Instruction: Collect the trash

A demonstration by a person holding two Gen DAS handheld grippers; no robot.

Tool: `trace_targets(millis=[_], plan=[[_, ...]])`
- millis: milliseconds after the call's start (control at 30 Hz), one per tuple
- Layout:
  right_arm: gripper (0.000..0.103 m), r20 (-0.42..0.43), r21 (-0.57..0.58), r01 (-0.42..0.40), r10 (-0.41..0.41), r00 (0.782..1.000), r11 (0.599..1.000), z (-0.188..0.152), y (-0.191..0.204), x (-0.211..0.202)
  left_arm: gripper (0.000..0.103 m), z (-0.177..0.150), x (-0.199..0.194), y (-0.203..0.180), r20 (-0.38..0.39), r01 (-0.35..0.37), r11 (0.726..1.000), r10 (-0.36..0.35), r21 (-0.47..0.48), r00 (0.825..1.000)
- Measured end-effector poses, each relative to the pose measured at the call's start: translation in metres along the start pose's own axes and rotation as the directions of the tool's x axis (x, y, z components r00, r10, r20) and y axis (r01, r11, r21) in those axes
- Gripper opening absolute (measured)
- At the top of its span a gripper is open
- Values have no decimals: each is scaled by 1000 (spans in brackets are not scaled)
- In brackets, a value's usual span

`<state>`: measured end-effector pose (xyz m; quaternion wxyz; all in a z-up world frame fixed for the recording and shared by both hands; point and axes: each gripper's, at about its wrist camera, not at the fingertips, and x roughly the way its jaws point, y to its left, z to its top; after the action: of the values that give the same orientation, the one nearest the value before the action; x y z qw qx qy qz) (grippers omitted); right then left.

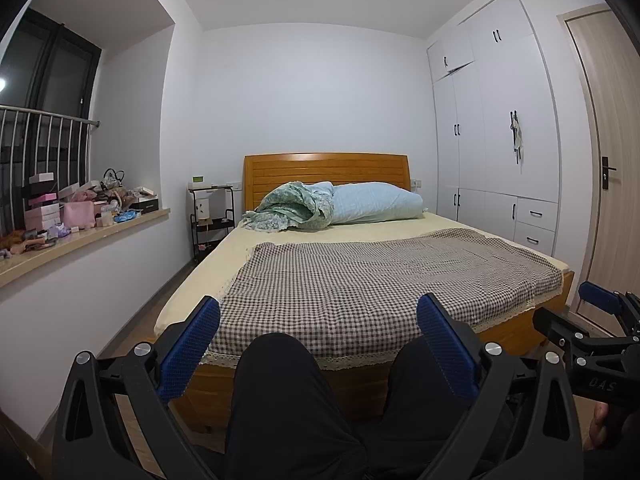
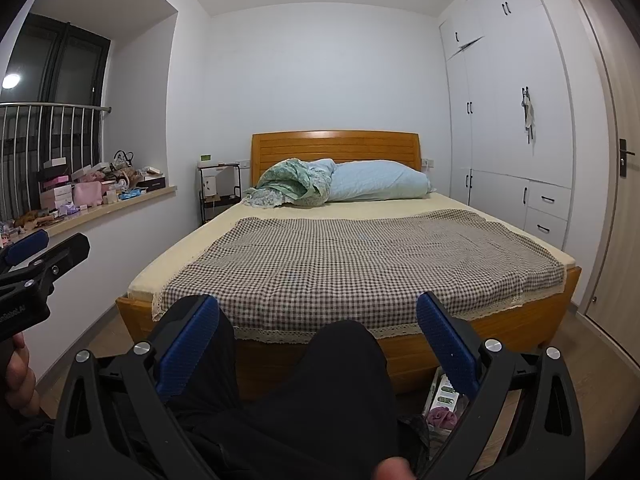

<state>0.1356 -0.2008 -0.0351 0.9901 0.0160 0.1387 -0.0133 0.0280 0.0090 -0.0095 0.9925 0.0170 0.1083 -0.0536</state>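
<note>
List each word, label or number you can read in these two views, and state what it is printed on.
"DAS": on the black body of the right gripper, cut off at the frame edge.
"eRobot.AI": on the black body of the left gripper, its beginning cut off.
Black box on the window ledge: white lettering, too small to read.
Green display on the bedside cart: blurred.

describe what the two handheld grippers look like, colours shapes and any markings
Both are alike: the left gripper and right gripper have black angular frames with cut-out slots, silver round bolts at the pivots, and flat fingers faced with blue textured pads. Pale lettering marks each body, partly cut off. No cables show.
</note>
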Motion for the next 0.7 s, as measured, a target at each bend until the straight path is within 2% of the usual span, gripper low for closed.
trace_targets(millis=[700], plan=[[95, 3, -7, 14, -14, 1000, 1000, 0, 1, -1, 96, -1, -5, -4, 14, -3, 1000, 3, 0, 1000]])
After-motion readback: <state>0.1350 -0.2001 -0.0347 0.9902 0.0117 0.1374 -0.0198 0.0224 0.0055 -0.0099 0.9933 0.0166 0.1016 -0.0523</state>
